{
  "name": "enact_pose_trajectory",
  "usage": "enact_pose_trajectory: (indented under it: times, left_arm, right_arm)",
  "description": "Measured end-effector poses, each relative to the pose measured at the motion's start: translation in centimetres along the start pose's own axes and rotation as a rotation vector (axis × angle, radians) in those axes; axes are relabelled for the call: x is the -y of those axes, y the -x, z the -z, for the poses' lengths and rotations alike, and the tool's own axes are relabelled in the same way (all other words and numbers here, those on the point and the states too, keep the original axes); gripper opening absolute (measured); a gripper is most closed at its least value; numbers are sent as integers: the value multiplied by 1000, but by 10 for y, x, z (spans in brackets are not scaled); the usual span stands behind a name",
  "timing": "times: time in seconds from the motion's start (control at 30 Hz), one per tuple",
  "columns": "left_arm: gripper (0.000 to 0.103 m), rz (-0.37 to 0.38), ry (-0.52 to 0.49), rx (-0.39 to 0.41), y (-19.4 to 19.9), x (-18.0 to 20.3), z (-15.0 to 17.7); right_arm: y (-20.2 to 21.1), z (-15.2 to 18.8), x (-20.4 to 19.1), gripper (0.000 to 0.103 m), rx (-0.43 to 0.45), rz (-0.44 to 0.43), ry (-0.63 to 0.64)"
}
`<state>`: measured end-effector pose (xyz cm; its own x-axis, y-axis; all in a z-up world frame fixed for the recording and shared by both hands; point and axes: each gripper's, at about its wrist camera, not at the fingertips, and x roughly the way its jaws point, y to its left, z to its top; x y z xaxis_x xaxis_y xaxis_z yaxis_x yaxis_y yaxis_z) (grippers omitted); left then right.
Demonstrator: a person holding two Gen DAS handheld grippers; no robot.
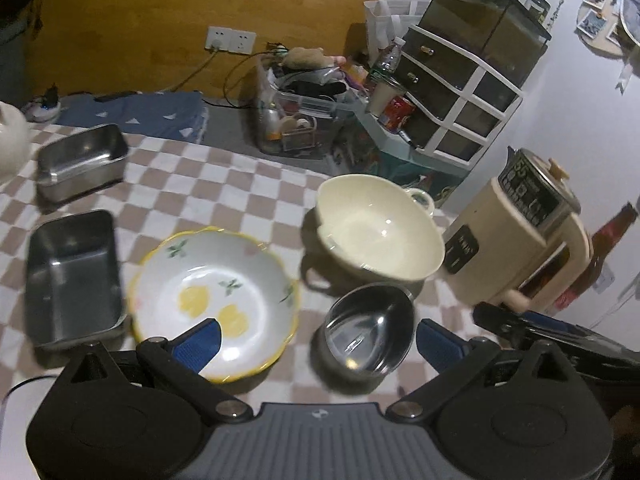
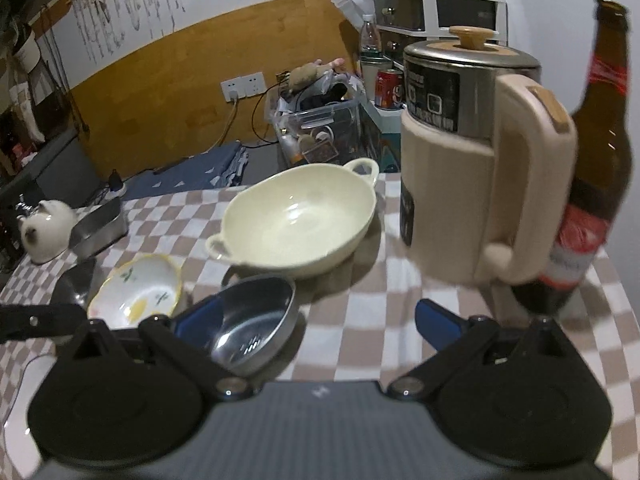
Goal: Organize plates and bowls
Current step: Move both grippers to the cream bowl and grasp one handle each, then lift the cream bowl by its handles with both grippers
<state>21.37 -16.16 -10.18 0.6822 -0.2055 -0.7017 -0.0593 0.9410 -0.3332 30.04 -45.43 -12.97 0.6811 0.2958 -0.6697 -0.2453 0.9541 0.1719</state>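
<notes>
Left wrist view: left gripper (image 1: 318, 338), fingers spread wide, holding nothing, above a checked tablecloth (image 1: 224, 184). Lemon-print bowl (image 1: 214, 304) at 7 o'clock of centre, its near rim under the left fingertip. Small steel bowl (image 1: 370, 330) at 5 o'clock, between the fingers and nearer the right one; contact cannot be told. Cream two-handled bowl (image 1: 380, 228) at 2 o'clock, just behind the steel bowl. Two steel trays, one (image 1: 72, 276) at 9 o'clock, one (image 1: 82, 162) at 10 o'clock. Cream electric kettle (image 1: 520, 236) at 3 o'clock. Right wrist view: right gripper (image 2: 316, 320), fingers likewise wide, empty. Steel bowl (image 2: 256, 326) beside the left fingertip at 7 o'clock; lemon-print bowl (image 2: 136, 286) at 8 o'clock; cream bowl (image 2: 300, 216) at centre; kettle (image 2: 480, 160) and brown bottle (image 2: 592, 184) at 3 o'clock. Step in hand, by judgement: the approach, nothing yet gathered, every dish standing apart. Next move likely calls for closing on one bowl's rim and nesting small into large; thin, slick rims want a square, firm pinch.
</notes>
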Motion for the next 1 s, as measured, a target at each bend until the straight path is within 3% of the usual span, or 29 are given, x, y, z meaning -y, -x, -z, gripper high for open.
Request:
enact_pose_trajectory:
  times: [0.23, 0.33, 0.5, 0.77, 0.8, 0.83, 0.87, 1.0]
  left_arm:
    - [101, 42, 41, -25, -42, 8, -27]
    - [94, 70, 40, -37, -59, 12, -39]
    - [76, 93, 80, -72, -91, 11, -56]
    - [45, 41, 178, -151, -127, -1, -61]
    - [42, 43, 193, -161, -130, -3, -61]
    - [32, 44, 204, -170, -132, -5, -61]
    - [27, 52, 216, -175, -134, -6, -60]
    - [22, 66, 236, -174, -135, -6, -61]
  right_arm:
    - [-48, -33, 16, 103, -14, 22, -28]
    - [-68, -41, 26, 101, -47, 4, -97]
    - [-96, -53, 36, 74, -67, 1, -194]
    - [-125, -62, 37, 46, -86, 20, -192]
    - [-128, -62, 37, 39, -91, 25, -191]
    - [-129, -61, 38, 35, -94, 32, -193]
    - [-131, -61, 38, 24, -99, 44, -196]
    - [-130, -58, 36, 17, -95, 49, -206]
